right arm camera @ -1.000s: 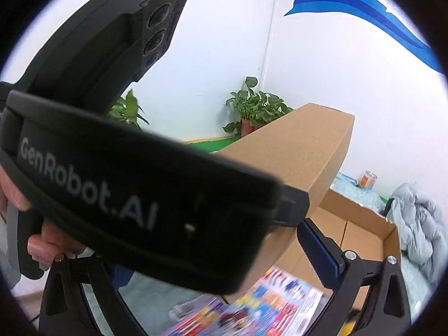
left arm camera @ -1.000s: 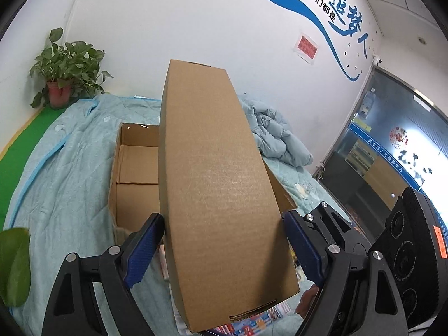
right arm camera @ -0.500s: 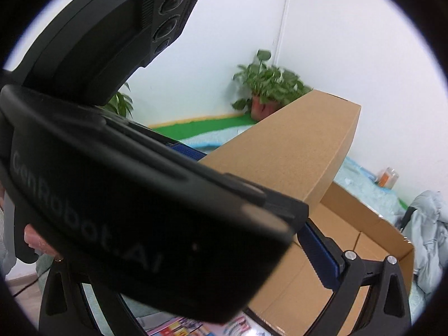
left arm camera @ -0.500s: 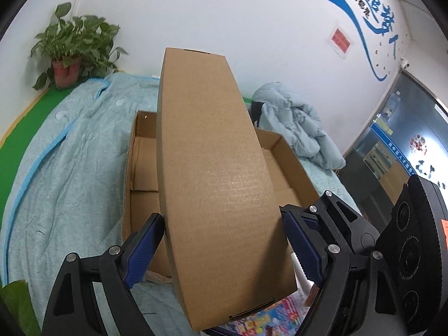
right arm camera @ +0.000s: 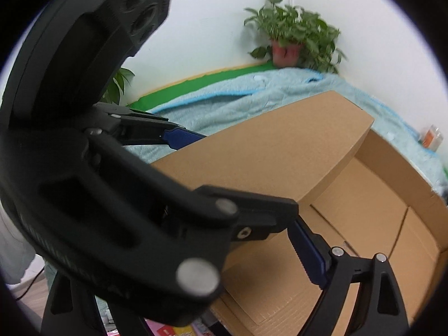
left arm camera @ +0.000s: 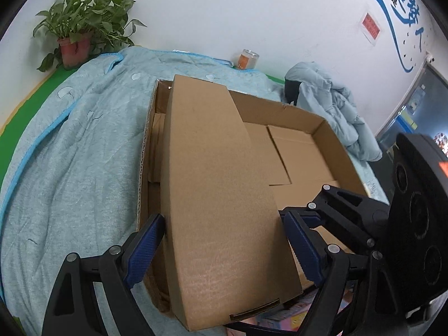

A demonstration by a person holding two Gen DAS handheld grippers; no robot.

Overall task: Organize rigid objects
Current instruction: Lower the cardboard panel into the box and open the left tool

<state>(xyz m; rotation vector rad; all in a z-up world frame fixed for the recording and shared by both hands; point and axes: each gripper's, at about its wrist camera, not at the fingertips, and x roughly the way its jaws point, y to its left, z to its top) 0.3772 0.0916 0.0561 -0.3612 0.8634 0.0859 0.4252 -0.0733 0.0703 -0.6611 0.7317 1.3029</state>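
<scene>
Spread over a pale blue quilt (left arm camera: 70, 151), an open cardboard tray (left arm camera: 319, 120) is seen directly beneath a long closed carton (left arm camera: 218, 190), whose long axis runs straight away from the left gripper (left arm camera: 221, 246) toward the tray's far wall. The carton is clamped across its width between the left gripper's blue pads (left arm camera: 144, 247). The right gripper (right arm camera: 280, 254) is held just beside it, mostly hidden, so its opening cannot be told.

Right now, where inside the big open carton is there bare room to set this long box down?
The long box, held in the left hand-held gripper, hangs over the open carton's left side. Bare floor shows right of it, bordered by the far and right walls. The near-right corner is crowded by the right hand-held gripper.
</scene>
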